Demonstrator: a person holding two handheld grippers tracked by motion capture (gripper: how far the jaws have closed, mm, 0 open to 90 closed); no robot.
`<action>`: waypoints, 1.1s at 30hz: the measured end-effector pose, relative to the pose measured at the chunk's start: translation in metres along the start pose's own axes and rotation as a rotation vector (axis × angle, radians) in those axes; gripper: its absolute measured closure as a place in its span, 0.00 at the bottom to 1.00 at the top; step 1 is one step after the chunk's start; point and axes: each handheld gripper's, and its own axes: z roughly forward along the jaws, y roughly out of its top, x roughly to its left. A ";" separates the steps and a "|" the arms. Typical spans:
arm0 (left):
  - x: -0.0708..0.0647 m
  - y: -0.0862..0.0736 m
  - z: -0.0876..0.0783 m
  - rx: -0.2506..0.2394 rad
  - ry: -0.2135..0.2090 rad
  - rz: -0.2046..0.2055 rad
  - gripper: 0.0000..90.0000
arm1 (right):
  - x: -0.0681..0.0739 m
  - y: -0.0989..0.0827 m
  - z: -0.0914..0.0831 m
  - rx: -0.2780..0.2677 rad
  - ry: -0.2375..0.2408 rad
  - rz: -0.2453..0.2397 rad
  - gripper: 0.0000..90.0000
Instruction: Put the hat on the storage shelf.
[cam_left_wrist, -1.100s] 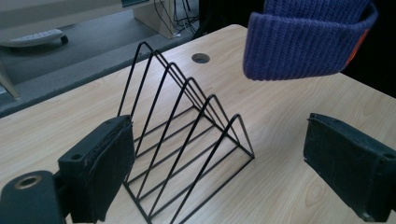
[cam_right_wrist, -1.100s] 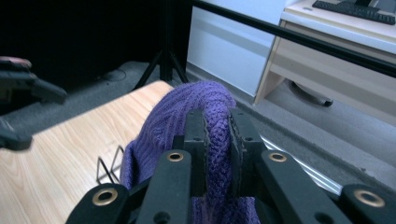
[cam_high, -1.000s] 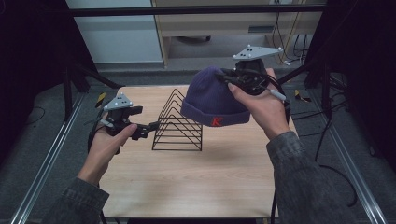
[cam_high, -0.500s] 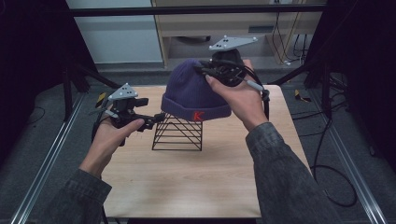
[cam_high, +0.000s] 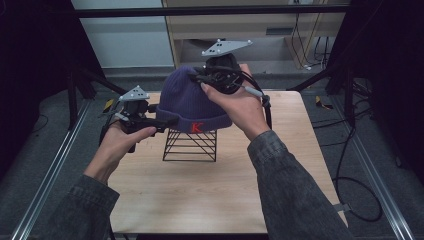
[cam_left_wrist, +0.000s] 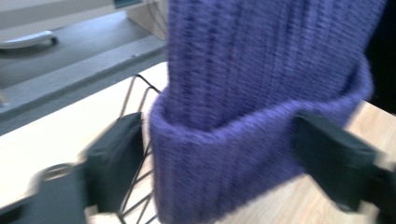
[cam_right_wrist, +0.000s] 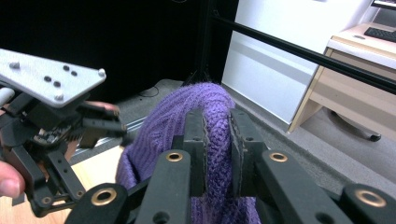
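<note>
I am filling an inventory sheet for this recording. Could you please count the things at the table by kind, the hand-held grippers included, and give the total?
Purple ribbed knit beanie with a red letter K on its cuff: 1
Black wire rack of triangular frames: 1
Hand-held two-jaw grippers, left gripper and right gripper: 2
Total: 4

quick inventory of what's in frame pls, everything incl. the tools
beanie: 1, purple with a red K on the cuff, held above the rack
wire rack: 1, black, mid-table under the beanie
table: 1, light wood
desk: 1, beige, behind the table
cable: 1, black, on the floor at right
left tool: 1, black, open, jaws either side of the cuff
right tool: 1, black, shut on the beanie's crown
hands, grey sleeves: 2, from the bottom edge
</note>
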 end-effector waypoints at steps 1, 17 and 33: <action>0.000 -0.001 0.000 0.006 0.003 0.002 0.33 | 0.000 0.000 0.000 0.001 -0.001 0.001 0.88; 0.013 -0.005 -0.005 -0.031 0.100 -0.031 0.75 | -0.014 -0.012 0.015 0.050 -0.059 0.028 0.87; 0.022 -0.005 0.005 -0.014 0.169 -0.008 0.75 | -0.019 -0.020 0.031 0.080 -0.057 0.041 0.86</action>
